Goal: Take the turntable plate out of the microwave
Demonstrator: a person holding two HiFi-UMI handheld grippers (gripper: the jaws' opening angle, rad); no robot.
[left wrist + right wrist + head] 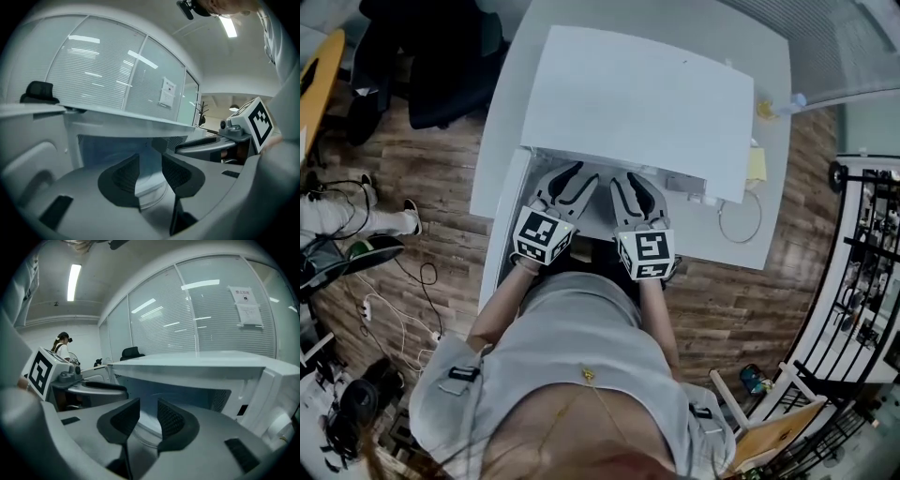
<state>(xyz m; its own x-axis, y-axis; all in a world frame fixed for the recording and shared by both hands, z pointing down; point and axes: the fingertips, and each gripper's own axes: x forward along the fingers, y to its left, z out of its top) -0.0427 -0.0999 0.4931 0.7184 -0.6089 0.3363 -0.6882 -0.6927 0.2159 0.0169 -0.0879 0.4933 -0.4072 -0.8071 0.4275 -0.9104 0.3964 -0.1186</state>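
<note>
A white microwave (637,103) stands on a white table, its door (499,234) swung open to the left. The glass turntable plate (151,192) lies flat on the cavity floor, and its near rim (143,430) shows through the gap of each gripper. My left gripper (572,174) (150,161) and right gripper (633,180) (148,408) are side by side at the cavity mouth, pointing in and slightly down. Both are open with a narrow gap, and neither one's pads press on the plate.
The table (769,234) carries a looped cable (741,220) to the microwave's right. The microwave's control panel (276,394) is to the right of the cavity. An office chair (441,66) is at the far left, a black rack (872,262) at the right, and a wooden chair (773,431) at the near right.
</note>
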